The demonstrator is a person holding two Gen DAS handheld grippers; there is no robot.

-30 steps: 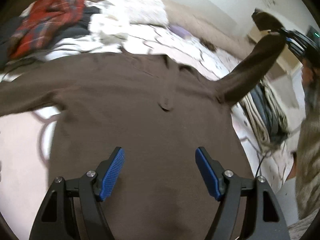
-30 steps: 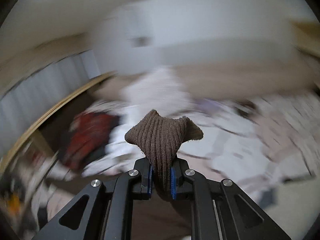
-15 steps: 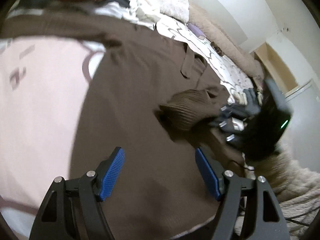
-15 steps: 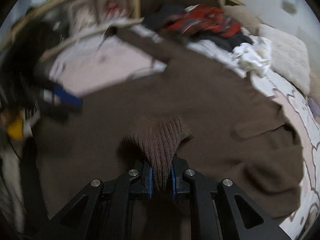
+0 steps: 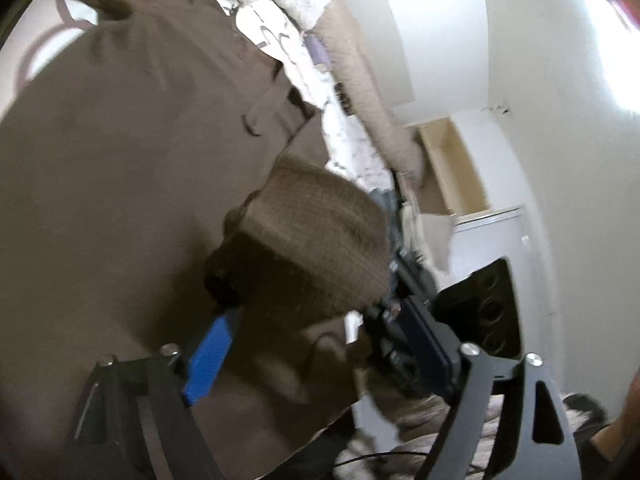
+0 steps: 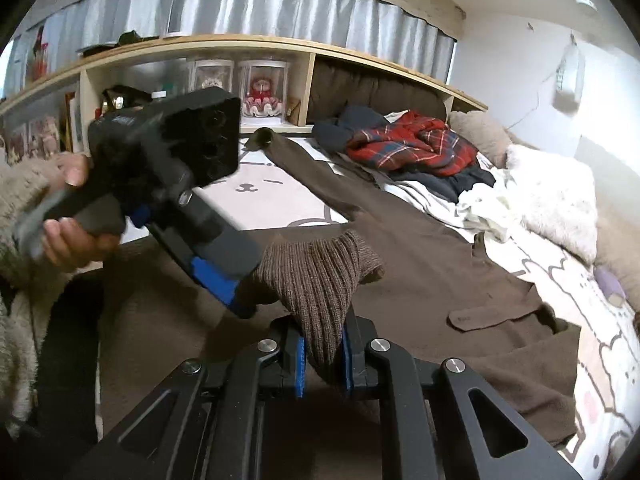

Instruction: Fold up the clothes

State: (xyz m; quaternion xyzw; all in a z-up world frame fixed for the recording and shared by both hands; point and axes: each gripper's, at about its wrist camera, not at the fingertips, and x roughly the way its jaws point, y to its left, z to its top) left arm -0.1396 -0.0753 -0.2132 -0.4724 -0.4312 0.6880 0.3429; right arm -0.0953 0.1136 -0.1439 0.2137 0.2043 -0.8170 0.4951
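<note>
A brown sweater (image 6: 420,248) lies spread flat on the bed, its body filling the left wrist view (image 5: 100,200). My right gripper (image 6: 322,354) is shut on the ribbed cuff (image 6: 320,272) of one sleeve, which is folded in over the sweater's body. In the left wrist view the cuff (image 5: 316,232) sits between the spread fingers of my left gripper (image 5: 316,320), which is open. One blue pad (image 5: 208,360) shows; the right gripper's black body (image 5: 416,344) hides the other. The other sleeve (image 6: 304,176) stretches towards the headboard.
A red plaid garment (image 6: 408,144) and dark clothes (image 6: 356,124) are heaped at the head of the bed beside a white fluffy pillow (image 6: 560,196). A wooden shelf headboard (image 6: 280,60) holds jars. A hand (image 6: 68,236) grips the left tool. A white cabinet (image 5: 484,236) stands by the bed.
My right gripper has carried the sleeve cuff from high at the right down over the sweater's body. My left gripper has swung towards it and now straddles the cuff.
</note>
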